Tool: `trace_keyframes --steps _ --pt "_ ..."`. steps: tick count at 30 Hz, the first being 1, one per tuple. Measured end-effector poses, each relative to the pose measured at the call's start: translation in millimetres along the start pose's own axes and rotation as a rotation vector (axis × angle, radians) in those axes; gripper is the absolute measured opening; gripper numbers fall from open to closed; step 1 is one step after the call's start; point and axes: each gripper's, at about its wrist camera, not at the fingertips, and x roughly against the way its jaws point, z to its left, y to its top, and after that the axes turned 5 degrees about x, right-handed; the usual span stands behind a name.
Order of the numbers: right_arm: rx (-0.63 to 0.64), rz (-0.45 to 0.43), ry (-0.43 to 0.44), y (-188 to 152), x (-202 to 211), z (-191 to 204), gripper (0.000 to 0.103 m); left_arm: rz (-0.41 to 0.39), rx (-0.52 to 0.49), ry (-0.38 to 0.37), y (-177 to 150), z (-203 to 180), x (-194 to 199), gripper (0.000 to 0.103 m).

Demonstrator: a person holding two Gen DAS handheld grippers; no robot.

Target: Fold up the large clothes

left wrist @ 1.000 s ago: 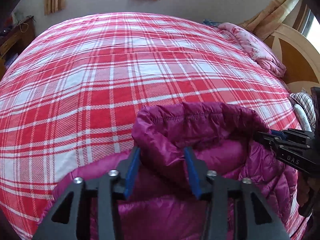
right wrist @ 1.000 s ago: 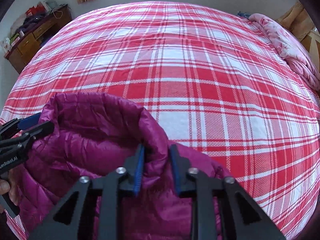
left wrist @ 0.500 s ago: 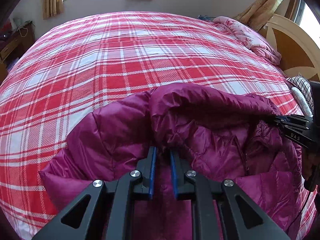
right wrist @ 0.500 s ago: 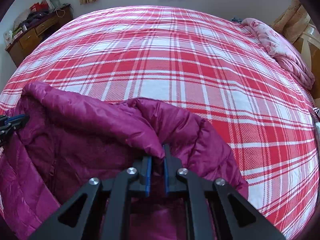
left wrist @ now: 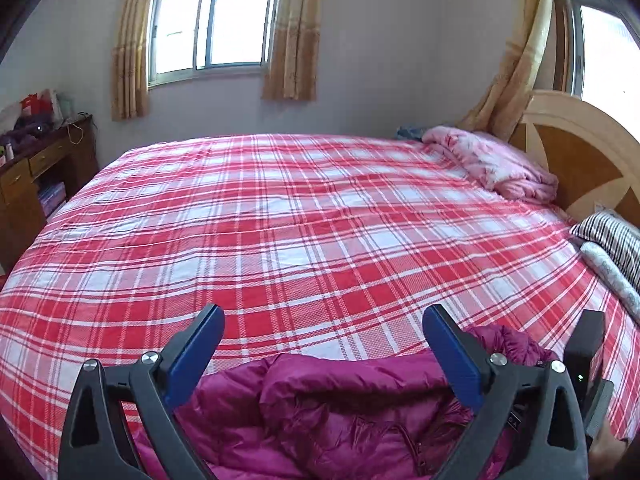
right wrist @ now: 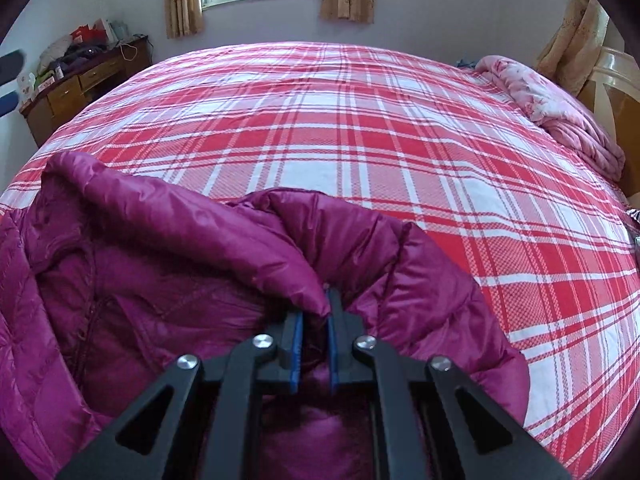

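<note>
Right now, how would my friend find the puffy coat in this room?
Look at the big bed with the red plaid sheet. At its near edge lies a puffy purple coat, shiny and quilted, unlike the pale pink blanket by the headboard. The right tongs pinch it.

Jacket (right wrist: 160, 280) cut off at bottom edge; right claw (right wrist: 314, 320) tips buried in fabric

A plaid-covered bed (left wrist: 304, 220) fills the frame; curtained window (left wrist: 212, 20) upper centre, wooden desk (left wrist: 36, 168) at left, headboard (left wrist: 580, 156) right.
</note>
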Motion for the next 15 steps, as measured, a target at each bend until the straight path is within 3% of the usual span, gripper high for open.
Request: trace_keyframes --steps 2,6,12,15 --pt "-0.01 -0.005 0.012 0 0 -2 0.011 0.014 -0.014 0.007 0 -7 -20 0.099" --pt "-0.06 -0.023 0.073 -2 0 -13 0.011 0.131 0.028 0.05 -20 1 -52 0.099" --pt "-0.083 -0.034 0.108 -3 0 -17 0.011 0.236 0.084 0.084 -74 22 -58 0.099" --pt "-0.09 -0.05 0.142 -5 11 -19 0.021 0.254 0.096 0.089 -87 23 -61 0.099"
